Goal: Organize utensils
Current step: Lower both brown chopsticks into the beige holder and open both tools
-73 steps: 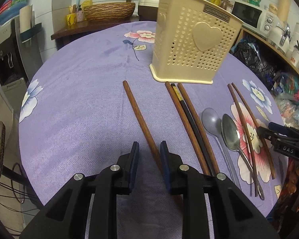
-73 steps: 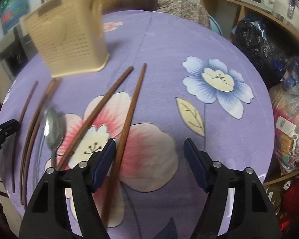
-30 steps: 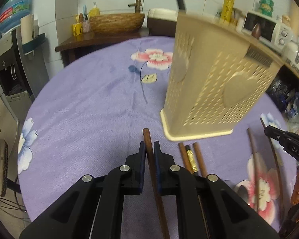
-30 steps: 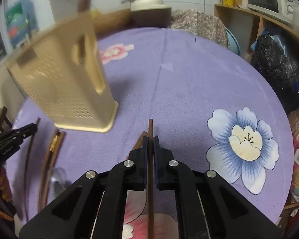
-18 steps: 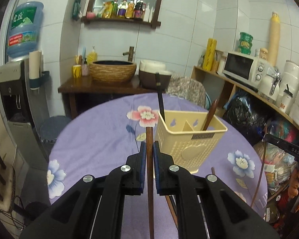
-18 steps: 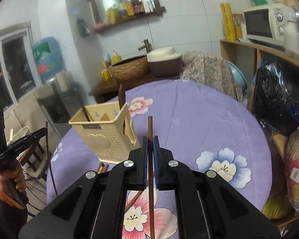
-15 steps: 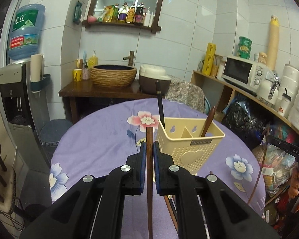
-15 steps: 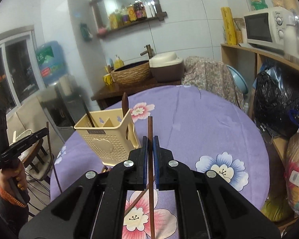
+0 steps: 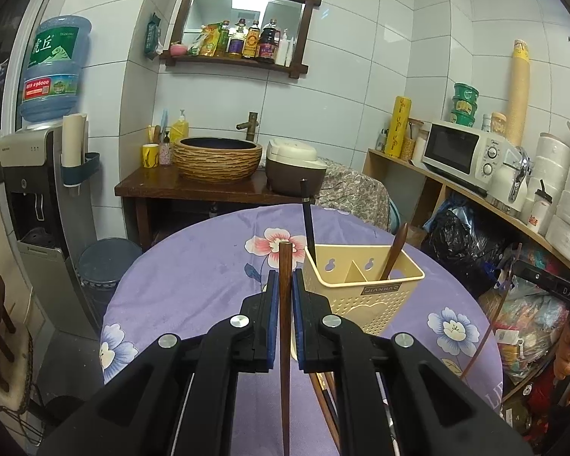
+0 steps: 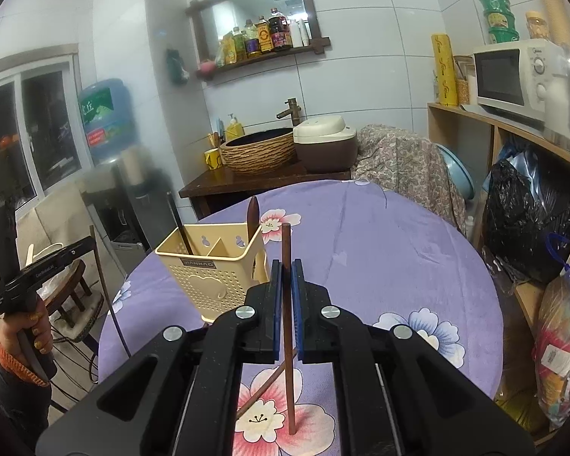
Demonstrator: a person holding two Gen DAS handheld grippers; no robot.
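Each tool clamps a dark brown chopstick upright: left tool [image 9: 284, 296] with chopstick [image 9: 284, 326] beside the cream perforated holder [image 9: 364, 296], right tool [image 10: 286, 288] right of it, above the worktop [image 10: 391, 266].

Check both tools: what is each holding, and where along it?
The left tool clamps a brown chopstick near its upper end. The right tool clamps another chopstick, likewise near its upper end.
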